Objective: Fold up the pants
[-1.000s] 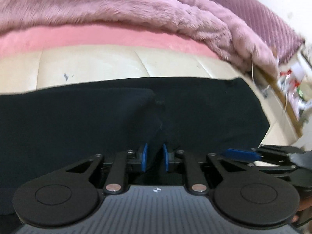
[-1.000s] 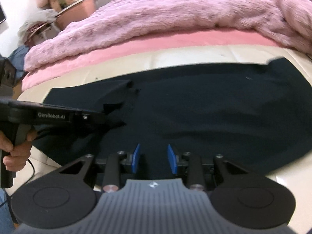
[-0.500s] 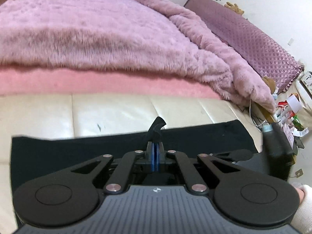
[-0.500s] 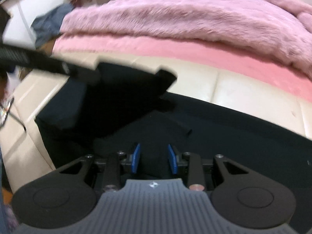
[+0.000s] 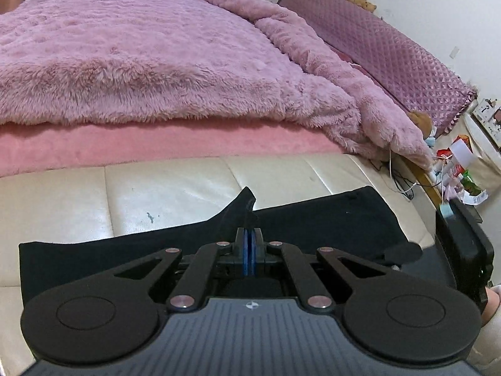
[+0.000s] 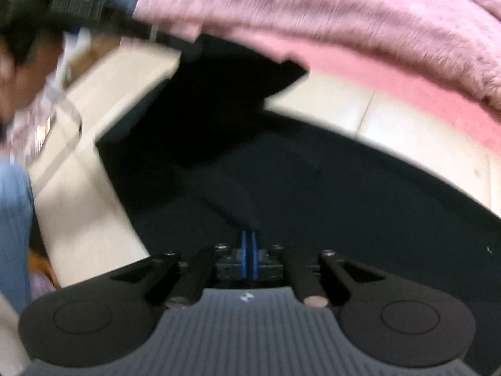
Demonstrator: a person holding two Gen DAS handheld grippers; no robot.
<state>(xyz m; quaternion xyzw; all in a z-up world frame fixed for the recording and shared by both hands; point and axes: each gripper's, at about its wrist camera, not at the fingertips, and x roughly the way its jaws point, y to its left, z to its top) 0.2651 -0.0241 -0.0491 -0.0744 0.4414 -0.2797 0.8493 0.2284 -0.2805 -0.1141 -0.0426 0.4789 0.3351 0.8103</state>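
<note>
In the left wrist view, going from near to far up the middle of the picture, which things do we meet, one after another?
left gripper, shut on a raised fold of the black pants → cream leather surface → pink sheet → fluffy purple blanket

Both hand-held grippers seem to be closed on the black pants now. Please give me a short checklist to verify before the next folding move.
1. Left hand-held gripper shut on the pants: ok, a fabric peak rises from between its pads.
2. Right hand-held gripper shut: ok. Fabric actually pinched: cannot tell, view blurred.
3. Grabbed part lifted off the cream surface: ok on the left side.
4. Rest of the pants flat: ok in the left view.
5. Fluffy blanket apart from the pants: ok.
</note>
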